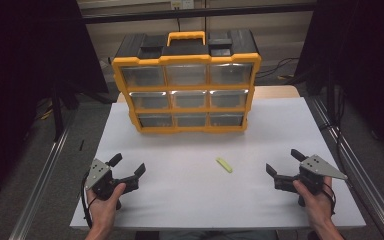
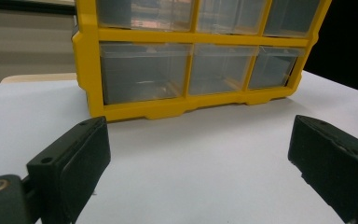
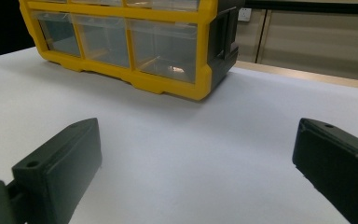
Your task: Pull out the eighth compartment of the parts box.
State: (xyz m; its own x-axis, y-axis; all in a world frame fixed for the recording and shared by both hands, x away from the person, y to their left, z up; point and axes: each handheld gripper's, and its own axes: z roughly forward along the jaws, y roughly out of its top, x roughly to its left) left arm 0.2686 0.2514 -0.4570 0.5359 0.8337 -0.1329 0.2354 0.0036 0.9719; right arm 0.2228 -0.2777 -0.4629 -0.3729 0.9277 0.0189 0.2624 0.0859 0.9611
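Observation:
A yellow and black drawer cabinet (image 1: 186, 85) with clear drawers stands upright at the back of the white table top (image 1: 180, 155); it also shows ahead in the left gripper view (image 2: 191, 74) and the right gripper view (image 3: 130, 42). A small pale yellow piece (image 1: 224, 165) lies flat on the table in front of it, right of centre. My left gripper (image 1: 128, 165) rests at the front left, open, nothing between its jaws (image 2: 196, 163). My right gripper (image 1: 283, 161) sits at the front right, open and empty (image 3: 196, 158), about a hand's width right of the yellow piece.
Metal rails (image 1: 45, 170) run along both sides of the table, with dark curtains (image 1: 25, 60) behind. Cables (image 1: 280, 67) lie on the floor at the back right. A wooden edge (image 3: 307, 74) borders the far side of the table.

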